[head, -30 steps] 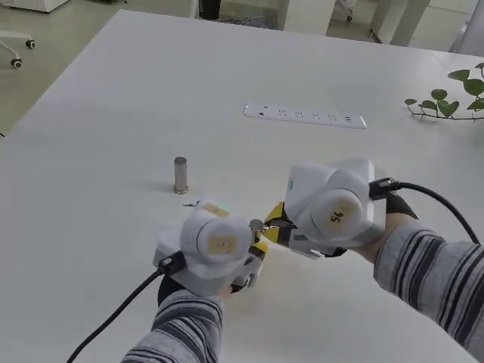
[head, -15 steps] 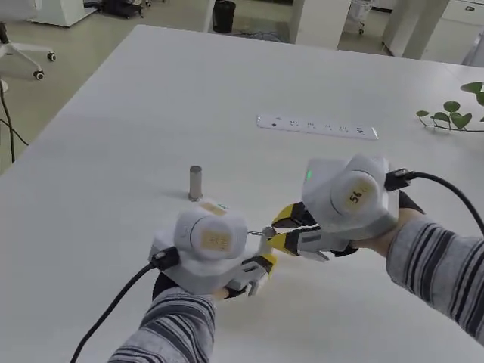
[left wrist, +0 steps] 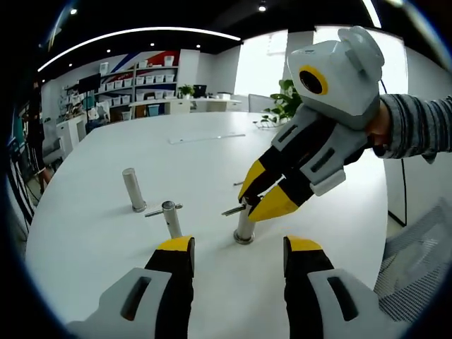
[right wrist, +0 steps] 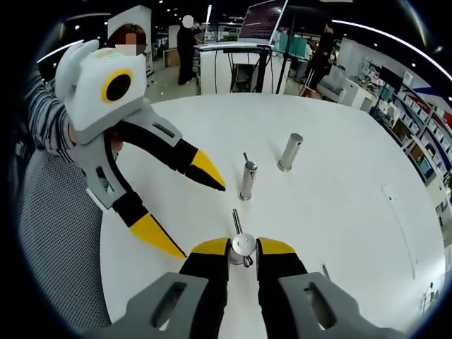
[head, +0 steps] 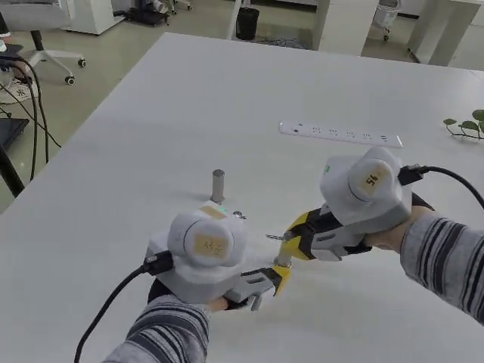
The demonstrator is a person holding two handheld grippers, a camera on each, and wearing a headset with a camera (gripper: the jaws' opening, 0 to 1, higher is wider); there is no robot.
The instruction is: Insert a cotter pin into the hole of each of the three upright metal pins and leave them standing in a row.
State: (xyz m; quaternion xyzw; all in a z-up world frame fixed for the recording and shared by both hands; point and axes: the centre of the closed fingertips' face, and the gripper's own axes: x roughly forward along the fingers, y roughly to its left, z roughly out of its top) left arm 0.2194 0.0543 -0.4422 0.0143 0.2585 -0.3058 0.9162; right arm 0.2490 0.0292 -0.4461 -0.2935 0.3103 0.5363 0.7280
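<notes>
The white workbench (head: 151, 113) holds everything. My left gripper (right wrist: 200, 220) hangs with its jaws spread wide and nothing between them, just short of the nearest metal pin (left wrist: 244, 227). My right gripper (left wrist: 248, 206) has its jaws drawn in tight at that pin's top, apparently pinching the cotter pin (left wrist: 232, 210), whose tip pokes out the other side. I judge that insertion nearly done. The middle metal pin (left wrist: 170, 220) carries a second cotter pin (left wrist: 161, 210) through its hole. The far metal pin (left wrist: 133, 189) stands bare, so one full insertion remains. All three stand upright, roughly in a row.
</notes>
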